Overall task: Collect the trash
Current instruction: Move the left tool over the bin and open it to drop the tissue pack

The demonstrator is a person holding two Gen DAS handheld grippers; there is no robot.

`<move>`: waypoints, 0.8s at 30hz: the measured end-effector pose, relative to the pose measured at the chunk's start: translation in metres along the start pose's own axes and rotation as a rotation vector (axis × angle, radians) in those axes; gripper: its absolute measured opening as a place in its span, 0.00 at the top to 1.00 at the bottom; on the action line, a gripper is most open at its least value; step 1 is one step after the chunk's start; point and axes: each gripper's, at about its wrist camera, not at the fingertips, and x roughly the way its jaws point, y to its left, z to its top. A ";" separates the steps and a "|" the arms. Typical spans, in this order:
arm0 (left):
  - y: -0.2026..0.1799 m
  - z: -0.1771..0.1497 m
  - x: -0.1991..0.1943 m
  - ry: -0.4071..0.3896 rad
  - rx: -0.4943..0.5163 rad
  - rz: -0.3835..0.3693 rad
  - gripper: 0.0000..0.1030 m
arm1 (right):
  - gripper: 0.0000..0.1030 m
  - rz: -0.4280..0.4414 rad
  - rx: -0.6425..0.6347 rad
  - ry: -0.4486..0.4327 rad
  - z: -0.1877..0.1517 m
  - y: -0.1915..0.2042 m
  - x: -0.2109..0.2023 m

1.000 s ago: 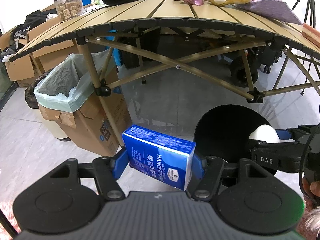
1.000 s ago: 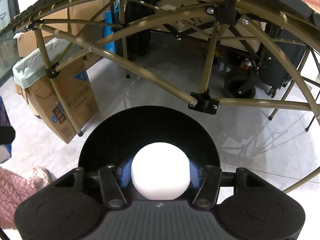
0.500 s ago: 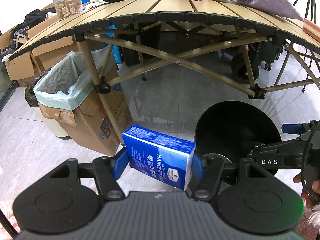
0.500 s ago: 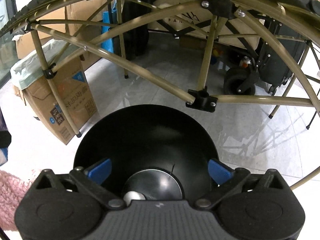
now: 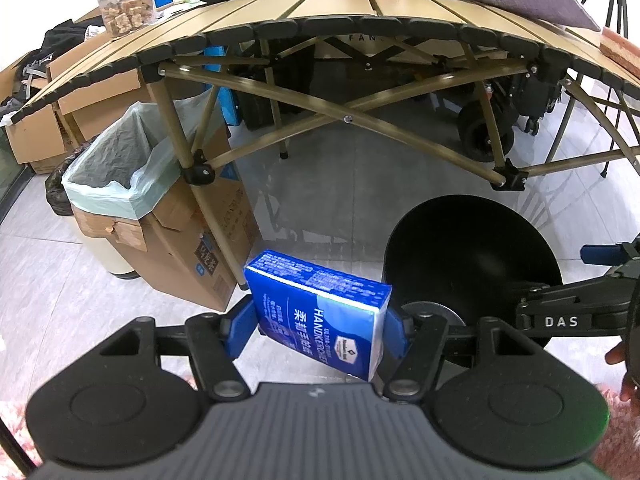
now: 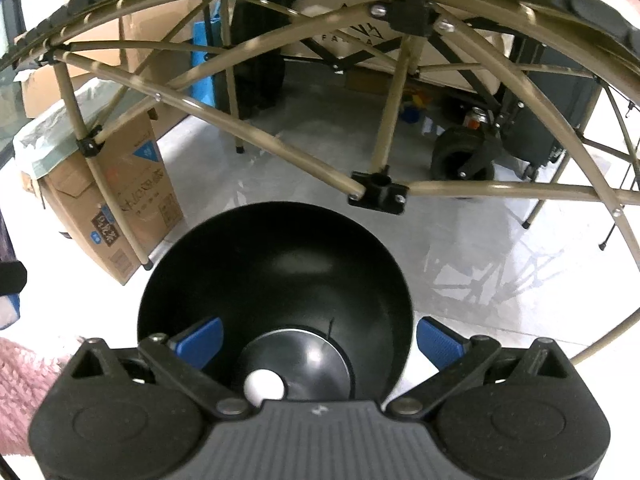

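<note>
The left hand-held gripper (image 5: 318, 330) squeezes a blue tissue pack (image 5: 320, 314) between its blue pads. The right hand-held gripper (image 6: 318, 338) is spread wide and holds nothing. It hangs over a black bin (image 6: 276, 264) on the floor, and a white ball (image 6: 264, 385) lies at the bottom. Farther back, a cardboard box with a green bag (image 5: 120, 176) stands beside the leg of the folding tabletop (image 5: 344, 4).

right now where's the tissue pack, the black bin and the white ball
tissue pack (image 5: 320, 312), left wrist view, its blue printed front face
black bin (image 6: 276, 264), right wrist view, its dark inner wall
white ball (image 6: 264, 385), right wrist view, its round top
</note>
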 end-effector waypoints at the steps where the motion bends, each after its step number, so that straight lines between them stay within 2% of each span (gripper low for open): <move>1: -0.001 0.000 0.000 0.002 0.002 -0.002 0.37 | 0.00 -0.006 0.004 0.006 -0.001 -0.002 -0.001; 12: -0.013 -0.001 0.003 0.016 0.037 -0.025 0.37 | 0.00 -0.057 0.073 0.034 -0.007 -0.029 -0.022; 24: -0.046 0.000 0.012 0.055 0.112 -0.089 0.37 | 0.00 -0.117 0.162 0.046 -0.015 -0.069 -0.053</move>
